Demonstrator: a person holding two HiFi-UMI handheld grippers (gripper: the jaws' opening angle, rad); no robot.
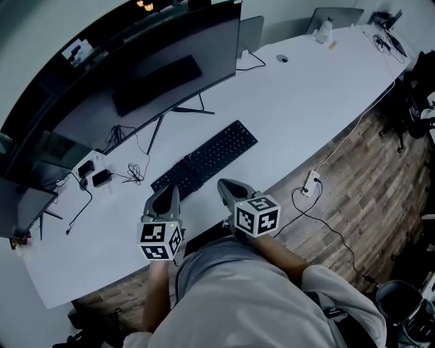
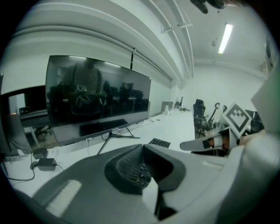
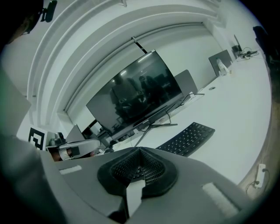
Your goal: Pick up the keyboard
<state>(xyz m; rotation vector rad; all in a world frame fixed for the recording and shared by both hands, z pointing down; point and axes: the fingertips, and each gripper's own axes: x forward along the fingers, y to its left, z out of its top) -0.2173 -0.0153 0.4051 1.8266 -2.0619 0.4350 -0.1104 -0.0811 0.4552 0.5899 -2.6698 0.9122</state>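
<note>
The black keyboard lies at an angle on the white desk, in front of the monitor. My left gripper hovers at the keyboard's near left end, jaws shut with nothing in them. At the near edge of the keyboard's middle my right gripper is also shut and empty. In the left gripper view only the keyboard's far corner shows past the closed jaws. More of the keyboard shows ahead and to the right in the right gripper view.
A wide dark monitor on a thin stand rises behind the keyboard. A power adapter and cables lie at the left. A power strip hangs at the desk's front edge. A laptop and bottle sit far back.
</note>
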